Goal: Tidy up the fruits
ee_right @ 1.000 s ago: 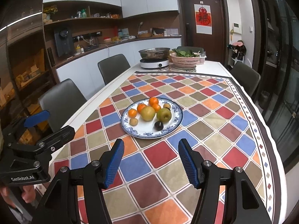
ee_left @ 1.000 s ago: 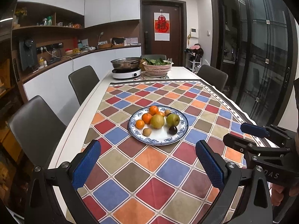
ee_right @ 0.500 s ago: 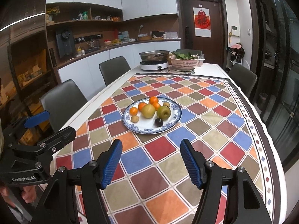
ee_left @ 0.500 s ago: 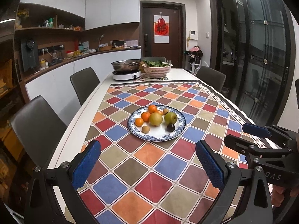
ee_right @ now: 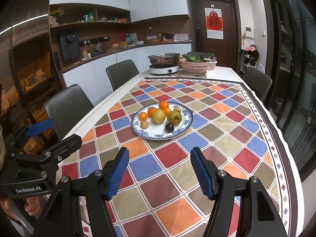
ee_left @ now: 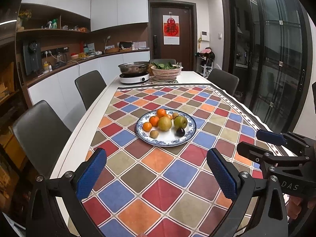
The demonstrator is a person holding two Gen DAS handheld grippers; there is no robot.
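while both grippers' jaws hang spread, bare tablecloth (ee_left: pixel 158 177) separates them from the fruit plate (ee_left: pixel 188 136).

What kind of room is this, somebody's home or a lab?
Most likely a home kitchen-dining room. A long dining table with a colourful checked tablecloth holds a blue-and-white patterned plate of fruit, a steel pan on a white induction cooker sits at the far end, and a cluttered brown counter runs along the wall.
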